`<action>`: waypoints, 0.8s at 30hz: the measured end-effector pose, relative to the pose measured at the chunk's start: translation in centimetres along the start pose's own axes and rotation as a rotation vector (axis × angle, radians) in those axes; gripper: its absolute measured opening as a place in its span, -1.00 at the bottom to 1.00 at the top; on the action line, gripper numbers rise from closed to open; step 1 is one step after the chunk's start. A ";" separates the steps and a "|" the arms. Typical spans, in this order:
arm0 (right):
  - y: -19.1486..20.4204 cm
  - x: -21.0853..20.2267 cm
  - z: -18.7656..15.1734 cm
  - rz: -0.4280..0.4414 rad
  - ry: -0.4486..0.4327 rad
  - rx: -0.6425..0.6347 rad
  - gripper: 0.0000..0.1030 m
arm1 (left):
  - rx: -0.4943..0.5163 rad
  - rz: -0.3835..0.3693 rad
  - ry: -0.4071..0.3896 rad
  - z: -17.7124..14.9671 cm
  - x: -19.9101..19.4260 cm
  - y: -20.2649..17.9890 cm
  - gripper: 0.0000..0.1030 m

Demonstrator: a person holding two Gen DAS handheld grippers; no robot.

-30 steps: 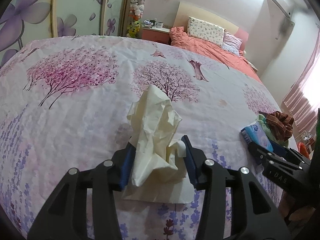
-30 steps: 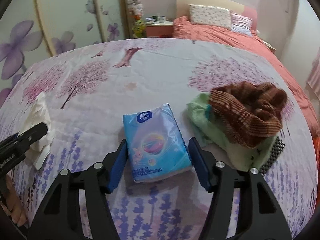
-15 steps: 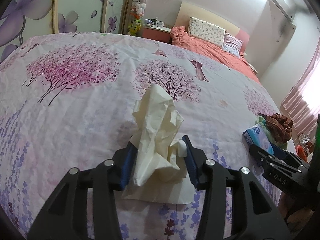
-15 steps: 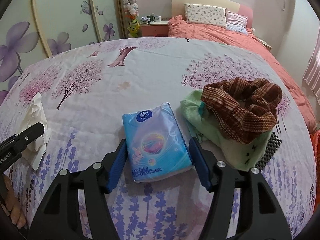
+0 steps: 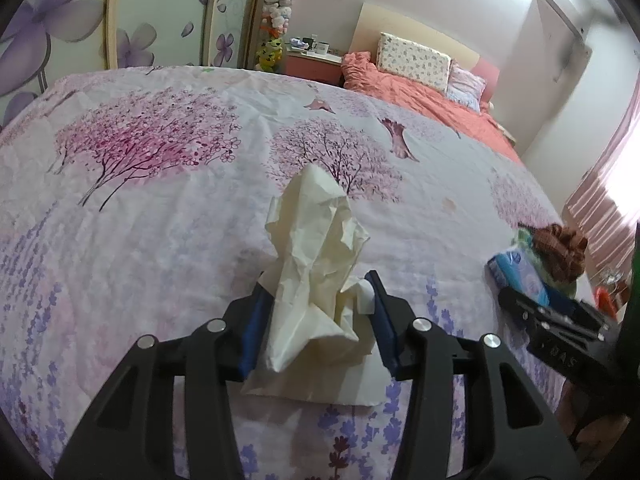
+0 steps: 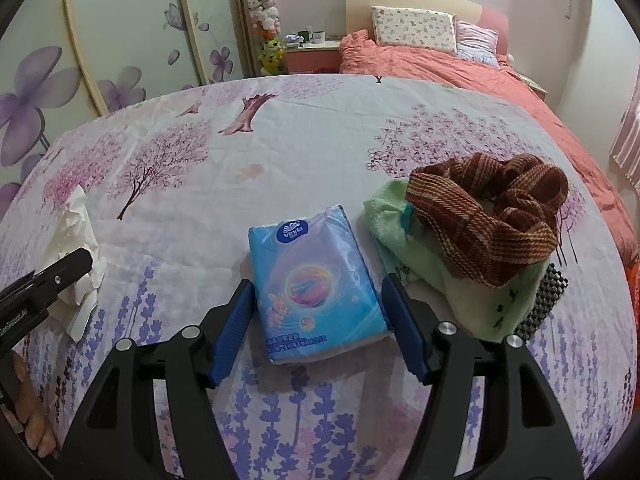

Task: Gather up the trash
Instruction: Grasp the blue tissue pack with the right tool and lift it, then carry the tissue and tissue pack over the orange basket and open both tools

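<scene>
Left claw [image 5: 318, 312] straddles the crumpled tissue [image 5: 316, 264] on the bed [image 5: 160, 240]; jaws spread, blue pads beside the paper on both sides, firm pinch not evident. Right claw [image 6: 316, 328] also spread, tissue pack [image 6: 316, 284] lying flat between its fingers, gaps on both sides. Just right of that claw: a green cloth [image 6: 432, 268] with a brown plaid scarf [image 6: 488, 216] heaped on top. Progress: early. 0 items lifted, no bin in view. Left: close on the tissue, lift, carry off. Pack may not be trash, cannot tell.
</scene>
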State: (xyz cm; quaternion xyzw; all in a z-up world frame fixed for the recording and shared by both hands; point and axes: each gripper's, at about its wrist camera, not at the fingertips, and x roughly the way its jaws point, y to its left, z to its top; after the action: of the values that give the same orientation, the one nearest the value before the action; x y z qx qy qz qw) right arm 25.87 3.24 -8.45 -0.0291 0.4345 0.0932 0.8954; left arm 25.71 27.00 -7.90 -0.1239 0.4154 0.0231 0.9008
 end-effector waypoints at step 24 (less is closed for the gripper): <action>-6.4 -8.5 -2.1 0.061 -0.174 0.127 0.00 | 0.117 -0.021 -0.079 -0.5 -4.6 -5.9 -0.40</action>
State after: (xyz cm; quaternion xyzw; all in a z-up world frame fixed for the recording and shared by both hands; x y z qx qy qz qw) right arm 20.37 -4.53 -3.28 0.0489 0.3609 0.0948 0.9265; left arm 23.17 21.41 -3.54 -0.0742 0.3787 -0.0058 0.9225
